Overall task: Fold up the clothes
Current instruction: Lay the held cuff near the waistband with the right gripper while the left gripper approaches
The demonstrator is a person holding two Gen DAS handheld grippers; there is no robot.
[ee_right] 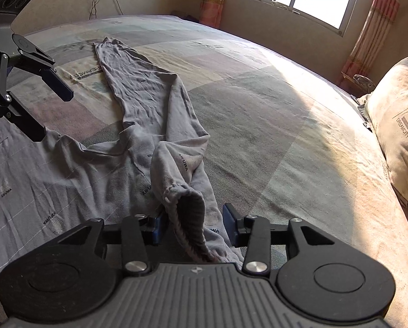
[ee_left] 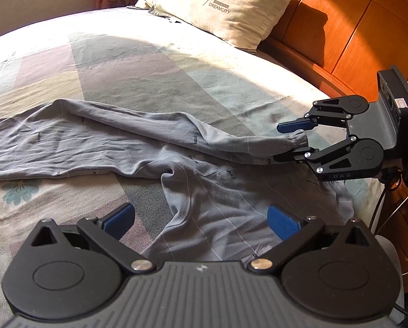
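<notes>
— Two grippers over the bed (ee_left: 154, 63); how do yours stand?

— My left gripper (ee_left: 201, 218) is spread wide above the grey trousers' (ee_left: 225, 205) waist, holding nothing. My right gripper (ee_right: 195, 222) is parted, the leg cuff (ee_right: 188, 205) loose between the pads, the garment lying flat near the pillow (ee_left: 225, 8).

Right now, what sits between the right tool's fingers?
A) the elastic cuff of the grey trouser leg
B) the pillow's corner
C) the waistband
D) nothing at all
A: in the right wrist view the gathered cuff lies between the right tool's spread fingers, neither pad pressing on it.
</notes>
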